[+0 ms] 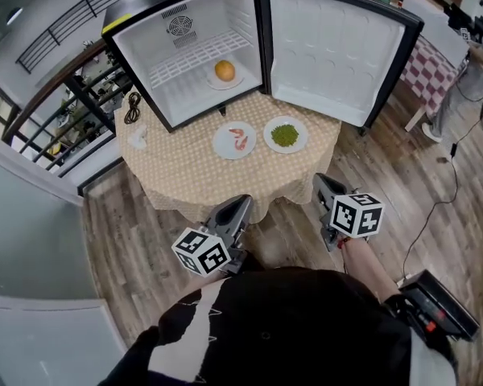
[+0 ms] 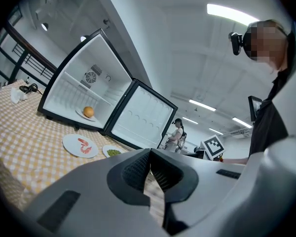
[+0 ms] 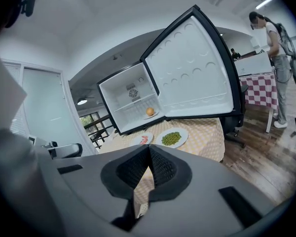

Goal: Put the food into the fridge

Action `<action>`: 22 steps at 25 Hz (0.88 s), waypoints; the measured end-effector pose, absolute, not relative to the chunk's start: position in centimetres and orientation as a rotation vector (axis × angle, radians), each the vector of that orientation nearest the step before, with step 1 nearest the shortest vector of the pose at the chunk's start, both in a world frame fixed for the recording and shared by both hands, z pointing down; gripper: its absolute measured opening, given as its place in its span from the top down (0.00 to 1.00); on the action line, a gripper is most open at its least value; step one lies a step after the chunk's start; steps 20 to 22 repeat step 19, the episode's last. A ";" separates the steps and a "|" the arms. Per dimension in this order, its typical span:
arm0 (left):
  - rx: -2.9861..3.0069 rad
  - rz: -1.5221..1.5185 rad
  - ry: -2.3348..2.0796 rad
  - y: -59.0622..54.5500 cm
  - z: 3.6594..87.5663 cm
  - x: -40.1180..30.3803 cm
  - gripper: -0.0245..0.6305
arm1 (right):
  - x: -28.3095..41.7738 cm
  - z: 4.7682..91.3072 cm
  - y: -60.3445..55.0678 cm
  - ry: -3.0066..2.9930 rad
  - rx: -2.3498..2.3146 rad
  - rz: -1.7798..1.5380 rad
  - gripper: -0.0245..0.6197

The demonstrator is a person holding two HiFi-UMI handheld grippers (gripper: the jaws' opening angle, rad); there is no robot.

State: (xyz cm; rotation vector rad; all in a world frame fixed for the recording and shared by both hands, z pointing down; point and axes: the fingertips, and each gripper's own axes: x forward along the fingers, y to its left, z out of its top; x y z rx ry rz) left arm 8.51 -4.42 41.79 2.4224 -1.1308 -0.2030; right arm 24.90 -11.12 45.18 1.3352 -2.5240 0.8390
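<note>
On the table [image 1: 185,179] by the fridge [image 1: 141,43] sat the shrimp plate [image 1: 234,141] and pea plate [image 1: 285,134]: probably light, stiff, breakable, best pinched at the rim. Left gripper [image 1: 242,203] and right gripper [image 1: 320,182] were closed, empty.

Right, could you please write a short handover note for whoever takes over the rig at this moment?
Left gripper: shut, empty, by the table's near edge.
Right gripper: shut, empty, also by the near edge.
Fridge: on the table, door wide open.
Done: the orange on its plate is inside the fridge.
Left: the shrimp plate and the greens plate sit side by side on the table in front of the fridge; both go in.
</note>
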 end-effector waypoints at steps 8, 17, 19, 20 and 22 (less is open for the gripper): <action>2.408 -0.181 -1.181 -2.7 42.0 7.4 0.94 | 25.6 46.1 -9.8 -2.495 1.316 0.752 0.94; 2.412 -0.187 -1.185 -2.5 41.8 7.8 0.94 | 26.3 46.1 -9.2 -2.486 1.318 0.731 0.94; 2.409 -0.187 -1.183 -2.4 41.8 8.0 0.94 | 26.4 46.0 -9.0 -2.486 1.312 0.732 0.94; 2.409 -0.187 -1.183 -2.4 41.8 8.0 0.94 | 26.4 46.0 -9.0 -2.486 1.312 0.732 0.94; 2.409 -0.187 -1.183 -2.4 41.8 8.0 0.94 | 26.4 46.0 -9.0 -2.486 1.312 0.732 0.94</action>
